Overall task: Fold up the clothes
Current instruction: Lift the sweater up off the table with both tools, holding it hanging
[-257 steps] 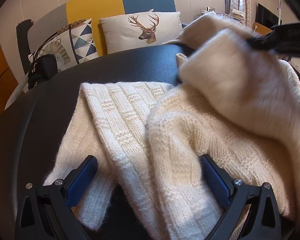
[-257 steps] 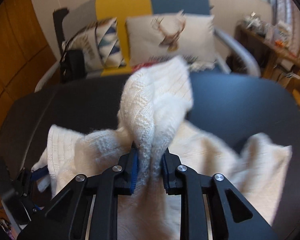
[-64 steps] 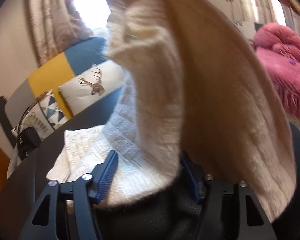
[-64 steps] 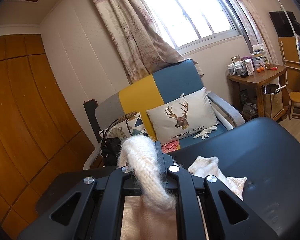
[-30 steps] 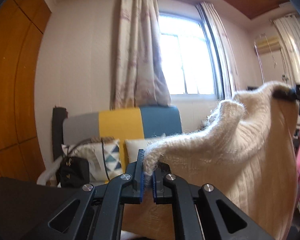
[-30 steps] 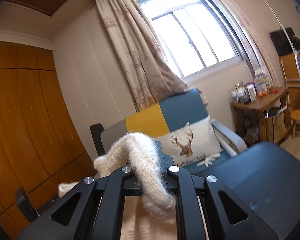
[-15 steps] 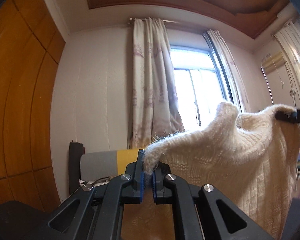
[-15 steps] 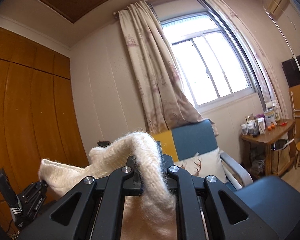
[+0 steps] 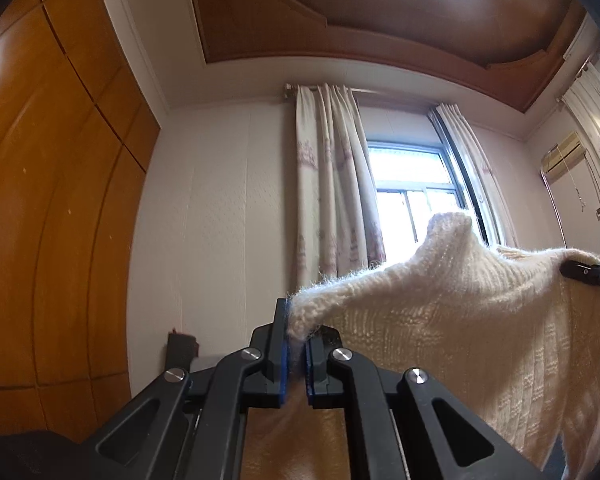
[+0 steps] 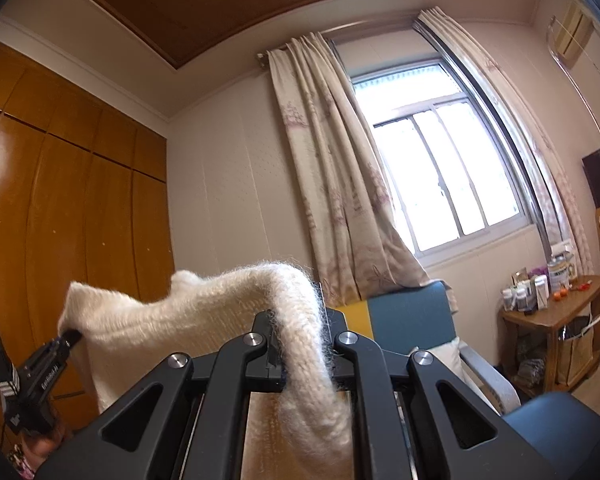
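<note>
Cream knitted sweater (image 9: 452,312) hangs in the air, stretched between both grippers. Left gripper (image 9: 296,354) pinches one shoulder edge at 6 o'clock; right gripper (image 10: 306,354), its fingers closed, clamps the other shoulder, before the curtain (image 10: 340,184).

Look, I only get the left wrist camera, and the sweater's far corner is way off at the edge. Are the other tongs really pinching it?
Observer: Yes. In the right wrist view the right tongs are shut on a thick fold of the fluffy cream knitted sweater, which drapes over them.
Operator: What's under the window? My camera points too high.
Observer: A blue and yellow armchair stands below the curtain.
Operator: Anything else down there?
Observer: A wooden side table to the right of it, crowded with bottles.
</note>
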Demonstrator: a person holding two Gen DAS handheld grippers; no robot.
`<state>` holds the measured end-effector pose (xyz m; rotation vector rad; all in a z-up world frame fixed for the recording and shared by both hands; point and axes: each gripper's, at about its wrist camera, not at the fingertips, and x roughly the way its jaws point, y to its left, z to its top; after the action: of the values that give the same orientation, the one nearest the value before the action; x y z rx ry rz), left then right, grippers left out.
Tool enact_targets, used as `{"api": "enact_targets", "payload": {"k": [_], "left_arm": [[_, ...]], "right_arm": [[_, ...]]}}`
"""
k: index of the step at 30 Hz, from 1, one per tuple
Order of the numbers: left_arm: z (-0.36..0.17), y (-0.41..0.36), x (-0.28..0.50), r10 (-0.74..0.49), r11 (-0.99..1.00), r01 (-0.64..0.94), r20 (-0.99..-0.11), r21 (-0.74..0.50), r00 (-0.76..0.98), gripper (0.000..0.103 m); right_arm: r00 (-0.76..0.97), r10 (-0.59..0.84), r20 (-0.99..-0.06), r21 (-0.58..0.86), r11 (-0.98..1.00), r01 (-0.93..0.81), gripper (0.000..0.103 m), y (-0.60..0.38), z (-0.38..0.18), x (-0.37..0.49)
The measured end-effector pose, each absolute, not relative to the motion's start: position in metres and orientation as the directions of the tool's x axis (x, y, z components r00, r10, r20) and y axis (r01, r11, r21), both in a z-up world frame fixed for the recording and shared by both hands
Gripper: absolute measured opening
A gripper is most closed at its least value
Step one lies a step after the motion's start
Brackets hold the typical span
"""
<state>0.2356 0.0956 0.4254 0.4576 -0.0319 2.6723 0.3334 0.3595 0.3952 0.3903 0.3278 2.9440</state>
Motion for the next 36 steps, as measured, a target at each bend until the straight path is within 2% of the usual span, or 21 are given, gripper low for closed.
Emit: {"api": "enact_targets", "payload": {"k": [19, 24, 29, 36], "left_arm": [[0.46, 0.021, 0.308, 0.412, -0.899, -0.436, 0.417, 0.041, -0.81, 0.006], [0.446, 0.0, 0.329, 0.417, -0.892, -0.451, 0.41, 0.015, -0.811, 0.007], [0.42, -0.003, 0.341, 0.414, -0.895, -0.445, 0.385, 0.008, -0.825, 0.007], [0.367, 0.009, 0.345, 0.386, -0.918, -0.394, 0.348, 0.051, -0.854, 0.009]], "right_arm": [[-0.91, 0.073, 0.408, 0.201, -0.98, 0.011, 0.008, 0.303, 0.418, 0.378], [-0.911, 0.016, 0.413, 0.223, -0.971, 0.085, 0.008, 0.301, 0.408, 0.392], [-0.913, 0.009, 0.408, 0.206, -0.975, 0.082, 0.008, 0.291, 0.388, 0.408], [-0.946, 0.027, 0.323, 0.245, -0.968, 0.057, 0.008, 0.298, 0.356, 0.405]]}}
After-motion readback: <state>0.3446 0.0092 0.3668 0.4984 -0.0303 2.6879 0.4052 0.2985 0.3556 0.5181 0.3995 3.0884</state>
